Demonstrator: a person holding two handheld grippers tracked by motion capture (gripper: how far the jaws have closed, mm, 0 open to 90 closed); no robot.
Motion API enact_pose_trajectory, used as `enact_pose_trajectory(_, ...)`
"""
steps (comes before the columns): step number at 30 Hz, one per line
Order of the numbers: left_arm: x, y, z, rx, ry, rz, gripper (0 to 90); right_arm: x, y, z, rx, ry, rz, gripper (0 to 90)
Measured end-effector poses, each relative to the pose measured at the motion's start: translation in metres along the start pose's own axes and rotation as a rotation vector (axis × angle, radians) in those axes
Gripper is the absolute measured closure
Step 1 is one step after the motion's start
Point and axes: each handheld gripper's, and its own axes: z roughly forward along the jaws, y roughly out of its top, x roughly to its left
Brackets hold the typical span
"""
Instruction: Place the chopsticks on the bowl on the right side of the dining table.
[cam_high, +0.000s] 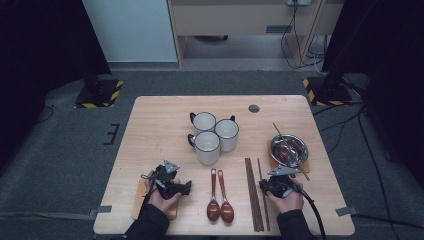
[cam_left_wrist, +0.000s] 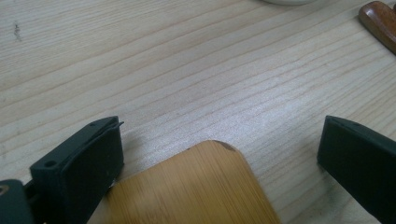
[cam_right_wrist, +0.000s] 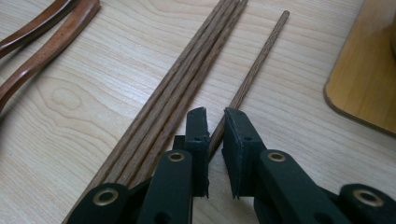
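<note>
Right gripper view: the right gripper (cam_right_wrist: 215, 128) has its fingers (cam_right_wrist: 197, 128) nearly together around the lone chopstick (cam_right_wrist: 261, 51), which runs up between them and lies flat on the table (cam_right_wrist: 93, 121). Whether the pads already press on it I cannot tell for sure, but the gap looks no wider than the stick, so I judge it a pinch. That stick lies just right of the bundle of chopsticks (cam_right_wrist: 196, 60), apart from it, which leaves room for a finger on each side; taking it near its near end probably makes it easier to lift and tilt.

In the high view the lone chopstick sits in the near right part of the table, left of the metal bowl (cam_high: 289, 146) on its wooden mat (cam_high: 303, 167), where another chopstick (cam_high: 282, 137) already rests. The two wooden spoons (cam_high: 220, 200) lie farther left, and three white mugs (cam_high: 212, 135) stand beyond.

The left gripper (cam_left_wrist: 219, 154) waits at the near left with fingers (cam_left_wrist: 79, 163) wide apart, over the corner of a bamboo board (cam_left_wrist: 196, 186), holding nothing.
</note>
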Motion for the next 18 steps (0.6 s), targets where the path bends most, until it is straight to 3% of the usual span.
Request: enact_pose_trajectory(18, 0.0, 0.0, 0.0, 0.0, 0.0, 0.0, 0.0, -0.0086, -0.0017, -0.0048, 0.006, -0.054, 0.015, 83.9)
